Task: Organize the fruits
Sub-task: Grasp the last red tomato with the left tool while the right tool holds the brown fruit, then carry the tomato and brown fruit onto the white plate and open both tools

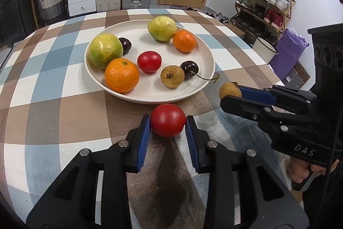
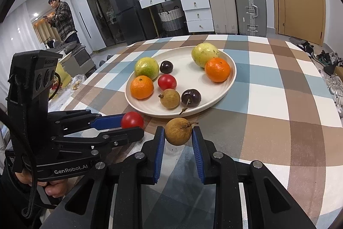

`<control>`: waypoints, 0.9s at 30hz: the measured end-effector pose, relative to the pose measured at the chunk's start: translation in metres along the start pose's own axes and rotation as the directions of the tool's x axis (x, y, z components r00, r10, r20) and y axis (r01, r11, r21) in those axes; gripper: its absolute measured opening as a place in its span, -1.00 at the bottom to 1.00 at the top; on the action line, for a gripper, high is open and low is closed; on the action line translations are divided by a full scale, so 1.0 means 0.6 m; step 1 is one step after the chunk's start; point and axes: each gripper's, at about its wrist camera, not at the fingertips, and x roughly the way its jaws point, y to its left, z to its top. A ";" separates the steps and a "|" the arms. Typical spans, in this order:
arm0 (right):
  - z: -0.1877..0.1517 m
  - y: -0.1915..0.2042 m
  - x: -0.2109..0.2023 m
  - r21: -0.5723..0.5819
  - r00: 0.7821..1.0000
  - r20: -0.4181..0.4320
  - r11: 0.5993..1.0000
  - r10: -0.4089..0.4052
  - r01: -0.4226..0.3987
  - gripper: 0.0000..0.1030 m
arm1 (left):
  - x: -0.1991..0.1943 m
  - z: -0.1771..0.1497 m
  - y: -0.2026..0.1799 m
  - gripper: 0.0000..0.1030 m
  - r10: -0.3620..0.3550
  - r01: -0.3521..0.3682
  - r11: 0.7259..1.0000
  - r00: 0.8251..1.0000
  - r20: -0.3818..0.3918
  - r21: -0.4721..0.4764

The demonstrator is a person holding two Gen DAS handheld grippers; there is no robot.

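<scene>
Left claw (image 1: 168, 121) clamps the round red tomato (image 1: 167, 120); right claw (image 2: 178, 132) clamps the brown rough-skinned longan (image 2: 178, 131). The wide white ceramic plate (image 1: 205, 53) sits just ahead of both claws, left claw's tip nearer its rim.

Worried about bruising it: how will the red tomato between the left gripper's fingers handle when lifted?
The tomato looks smooth and glossy, so it may slip. Being round, it would likely roll if released. The left gripper grips only its sides.

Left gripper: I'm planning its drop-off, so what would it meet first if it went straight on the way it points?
Probably the plate's near rim. The left gripper, shut on the red tomato, points at it; height above the table is unclear.
</scene>
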 end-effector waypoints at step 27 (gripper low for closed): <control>0.042 0.010 -0.028 -0.002 0.998 0.059 1.000 -0.013 0.013 -0.49 | -0.062 0.052 0.020 -0.42 0.007 -0.006 1.000 0.994 0.107 -0.017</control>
